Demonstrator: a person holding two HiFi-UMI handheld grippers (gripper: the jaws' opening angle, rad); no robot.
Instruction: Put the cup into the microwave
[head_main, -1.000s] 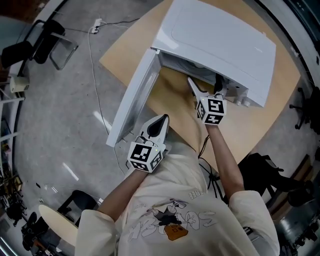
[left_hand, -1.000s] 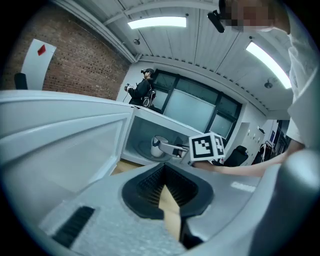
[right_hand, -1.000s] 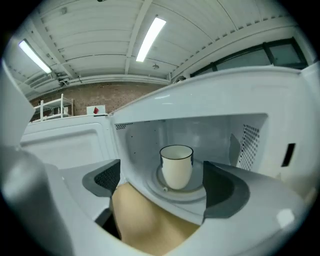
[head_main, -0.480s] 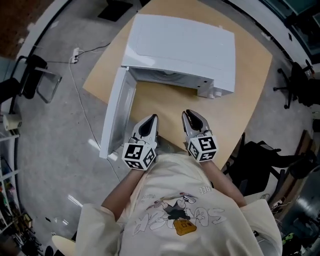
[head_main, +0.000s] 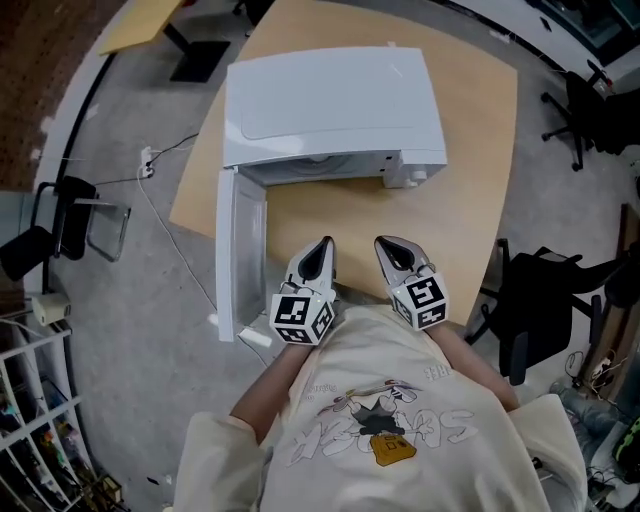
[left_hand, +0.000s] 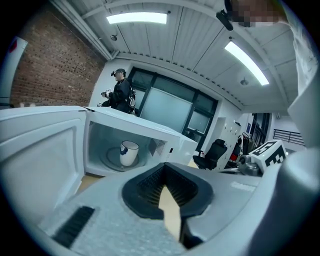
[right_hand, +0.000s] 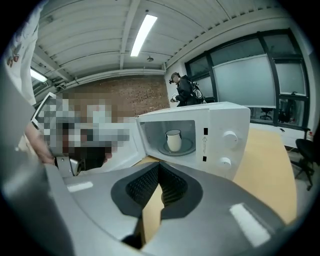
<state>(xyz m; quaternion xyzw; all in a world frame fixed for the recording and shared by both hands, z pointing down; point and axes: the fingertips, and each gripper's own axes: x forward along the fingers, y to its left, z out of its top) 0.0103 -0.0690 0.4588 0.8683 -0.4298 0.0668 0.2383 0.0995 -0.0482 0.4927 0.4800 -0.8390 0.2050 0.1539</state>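
The white microwave (head_main: 330, 100) stands on the wooden table (head_main: 470, 200) with its door (head_main: 243, 250) swung open to the left. The white cup (left_hand: 128, 152) stands upright on the turntable inside, and the right gripper view shows the cup (right_hand: 173, 140) there too. Both grippers are held back at the table's near edge, close to the person's body. The left gripper (head_main: 323, 243) is shut and empty. The right gripper (head_main: 383, 243) has just closed with nothing between its jaws. In their own views the left gripper (left_hand: 164, 172) and the right gripper (right_hand: 159, 170) point at the open cavity.
The microwave's dials (right_hand: 227, 136) face the grippers at the right of the cavity. A black office chair (head_main: 540, 300) stands right of the table. A power strip and cable (head_main: 148, 160) lie on the floor at left. A person (left_hand: 120, 92) stands far behind the microwave.
The right gripper has drawn back from the microwave's mouth to the table's near edge and its jaws have closed empty. The left gripper has shifted a little. The cup stays inside.
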